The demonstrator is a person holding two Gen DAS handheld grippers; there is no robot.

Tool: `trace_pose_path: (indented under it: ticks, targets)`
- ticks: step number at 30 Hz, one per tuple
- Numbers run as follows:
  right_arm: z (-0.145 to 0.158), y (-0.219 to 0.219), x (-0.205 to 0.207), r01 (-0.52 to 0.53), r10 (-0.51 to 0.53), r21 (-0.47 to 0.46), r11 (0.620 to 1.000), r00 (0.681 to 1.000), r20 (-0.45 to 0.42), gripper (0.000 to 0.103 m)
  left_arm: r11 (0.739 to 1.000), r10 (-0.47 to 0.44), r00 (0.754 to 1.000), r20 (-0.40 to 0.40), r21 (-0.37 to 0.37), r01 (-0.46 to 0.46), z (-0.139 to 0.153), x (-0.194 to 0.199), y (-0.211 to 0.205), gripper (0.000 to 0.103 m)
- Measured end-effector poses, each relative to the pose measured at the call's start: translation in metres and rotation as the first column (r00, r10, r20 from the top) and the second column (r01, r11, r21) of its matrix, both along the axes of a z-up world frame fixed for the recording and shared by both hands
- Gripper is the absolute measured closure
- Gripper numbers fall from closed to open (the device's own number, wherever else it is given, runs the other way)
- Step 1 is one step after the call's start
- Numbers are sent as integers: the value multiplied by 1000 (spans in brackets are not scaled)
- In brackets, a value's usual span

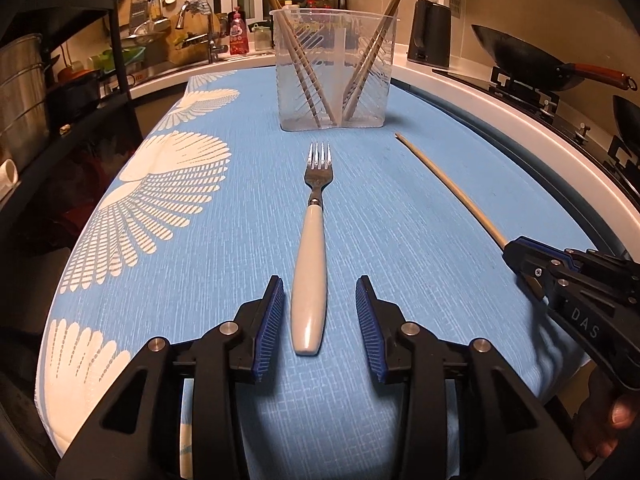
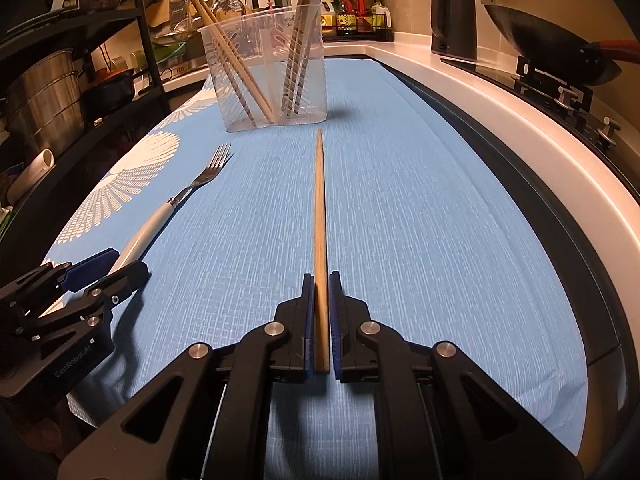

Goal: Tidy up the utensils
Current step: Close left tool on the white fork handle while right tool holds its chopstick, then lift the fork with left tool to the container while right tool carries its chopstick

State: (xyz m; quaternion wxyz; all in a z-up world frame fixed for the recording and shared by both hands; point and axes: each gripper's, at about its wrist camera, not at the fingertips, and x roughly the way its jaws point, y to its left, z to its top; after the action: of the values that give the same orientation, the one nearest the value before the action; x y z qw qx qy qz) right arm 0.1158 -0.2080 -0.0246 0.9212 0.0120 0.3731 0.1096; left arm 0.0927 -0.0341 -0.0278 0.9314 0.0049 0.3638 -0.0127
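Observation:
A fork (image 1: pixel 310 248) with a white handle lies on the blue cloth, tines pointing away. My left gripper (image 1: pixel 320 292) is open, its jaws on either side of the handle's near end without touching it. My right gripper (image 2: pixel 320 280) is shut on a wooden chopstick (image 2: pixel 319 208) that points toward a clear plastic holder (image 2: pixel 266 76). The holder (image 1: pixel 334 72) has two compartments with chopsticks leaning in each. The right gripper also shows in the left wrist view (image 1: pixel 516 254), and the left gripper in the right wrist view (image 2: pixel 110 266).
The blue cloth (image 1: pixel 420 220) with white fan prints covers the table. A white counter edge (image 2: pixel 520 128) curves along the right, with a stove, a wok (image 1: pixel 520 58) and a black kettle (image 1: pixel 430 34). A dark shelf with pots (image 2: pixel 44 100) stands at the left.

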Motion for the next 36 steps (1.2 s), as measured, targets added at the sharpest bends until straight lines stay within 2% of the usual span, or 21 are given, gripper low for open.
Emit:
trace_pose_path:
  ticks: [5,13,20,26,32,36]
  targets:
    - [0,1,0,0,0,-4,1000,1000,10,95,1000,9,1000,11,7,-9,0,2,-1,65]
    - [0,0,1,2,-2,-1,1000,1000,9,96,1000,8,1000,18,28,-9,-1,2,-2,85]
    - [3,-1,0,3,-3,2,1000,1000,5,96,999,11,999,35,31,-13,2,-2,1,85]
    - [26,-2,-8,-5,5,-6,1000,997,71,96,999,27,992,121,41,-32,21,-11,4,85]
    - [60,-3,-19,-17,21,-25,1000,986,168,96,996,42,971,236,67,-60,44,-23,7,86]
    - [79,-4,-26,-24,34,-44,999,974,223,96,994,37,960,278,86,-64,54,-26,6,86]
